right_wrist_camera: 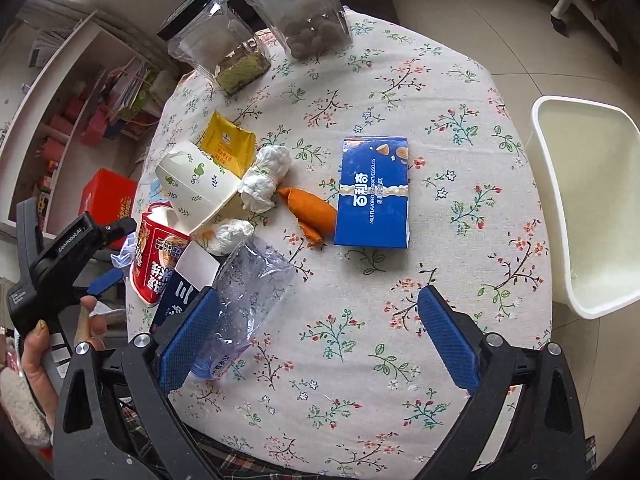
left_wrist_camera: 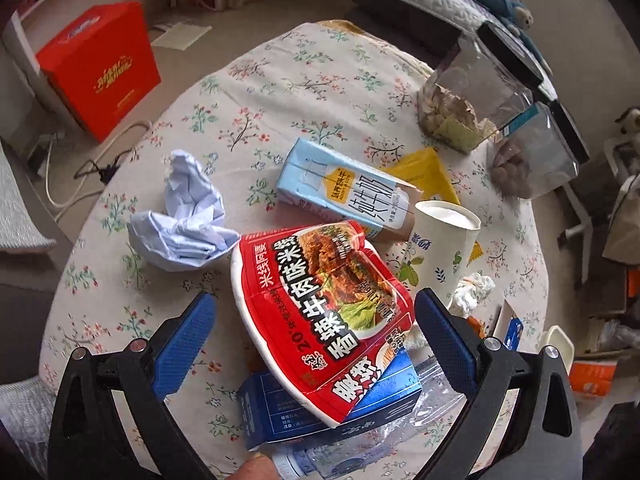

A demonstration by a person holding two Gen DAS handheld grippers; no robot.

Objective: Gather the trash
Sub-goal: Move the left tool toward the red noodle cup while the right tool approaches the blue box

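Left wrist view looks down on a round table under a floral cloth [left_wrist_camera: 280, 80], with the left gripper [left_wrist_camera: 316, 332] spread wide and holding nothing — its blue pads flank a red and white instant-noodle bowl [left_wrist_camera: 320, 320] that lies tipped on its side over a dark blue carton [left_wrist_camera: 320, 412]. Beyond it sit a crumpled pale-blue paper wad [left_wrist_camera: 188, 216], a light-blue milk carton [left_wrist_camera: 344, 188] lying flat and an upright white paper cup with leaf print [left_wrist_camera: 440, 248].

From the right wrist view, the right gripper [right_wrist_camera: 320, 336] is likewise fully open and empty, hovering over bare cloth; a crushed clear plastic bottle [right_wrist_camera: 248, 292] lies just beside its left pad, a blue biscuit box [right_wrist_camera: 374, 192] is farther up the table, and a white plastic bin [right_wrist_camera: 588, 208] stands off the table's right edge.

The noodle bowl looks like the left side's pick. Its wall is thin and will flex, so I would close across the rim, where it is stiffest, and squeeze gently. Lifting straight up should avoid dragging the carton beneath — and the cup close by could topple if brushed.
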